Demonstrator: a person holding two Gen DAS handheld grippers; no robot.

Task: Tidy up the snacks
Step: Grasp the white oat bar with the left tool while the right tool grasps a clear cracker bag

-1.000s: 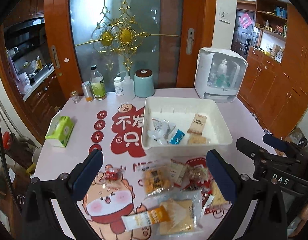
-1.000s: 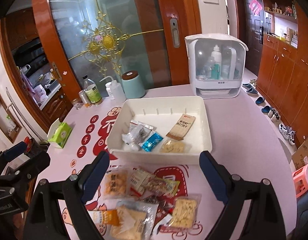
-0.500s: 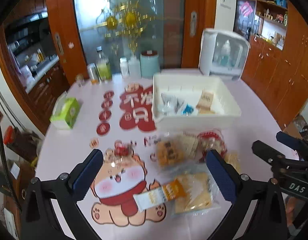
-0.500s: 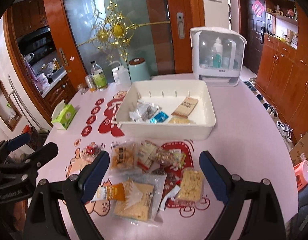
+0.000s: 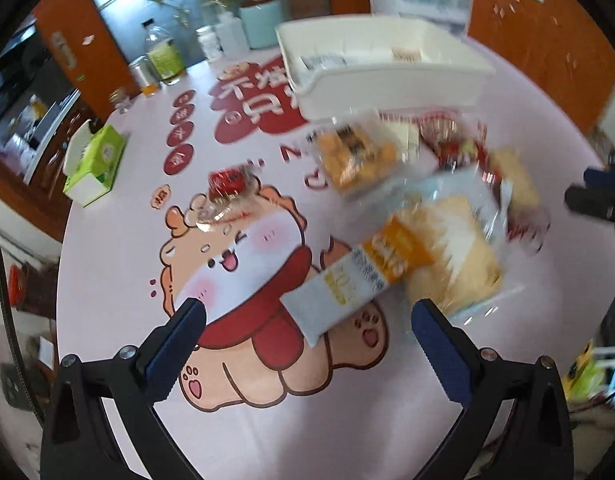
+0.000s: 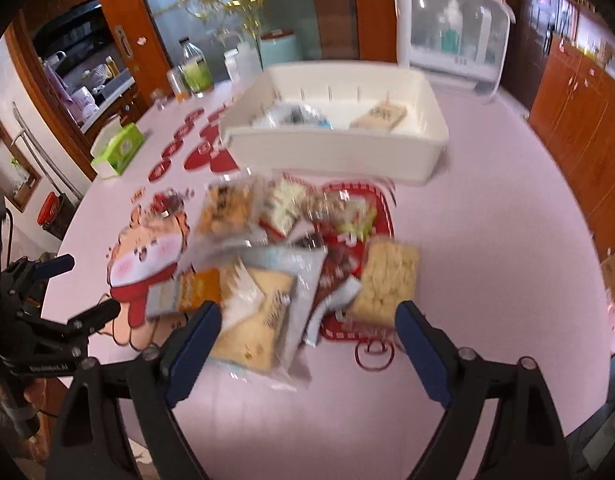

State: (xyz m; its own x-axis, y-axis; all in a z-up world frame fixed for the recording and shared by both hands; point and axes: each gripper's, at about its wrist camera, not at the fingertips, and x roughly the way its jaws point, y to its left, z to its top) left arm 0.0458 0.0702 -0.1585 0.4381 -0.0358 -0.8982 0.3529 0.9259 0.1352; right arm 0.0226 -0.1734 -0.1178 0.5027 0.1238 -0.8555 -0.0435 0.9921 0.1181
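Both grippers descend on the snack pile (image 6: 291, 256) loose on the worktop (image 6: 487, 280), in front of the white bin (image 6: 339, 156).

Left gripper (image 5: 307, 320): fingers spread, empty.

Right gripper (image 6: 307, 328): fingers narrowing slightly, nothing between.

Risk: overlapping slick wrappers, so one could pinch two packets, or slide them away.

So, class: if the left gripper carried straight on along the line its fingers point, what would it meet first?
Most likely the white-and-orange snack packet, which lies just ahead between the open left gripper's fingers. Blur leaves the depth uncertain; it might touch the table first.
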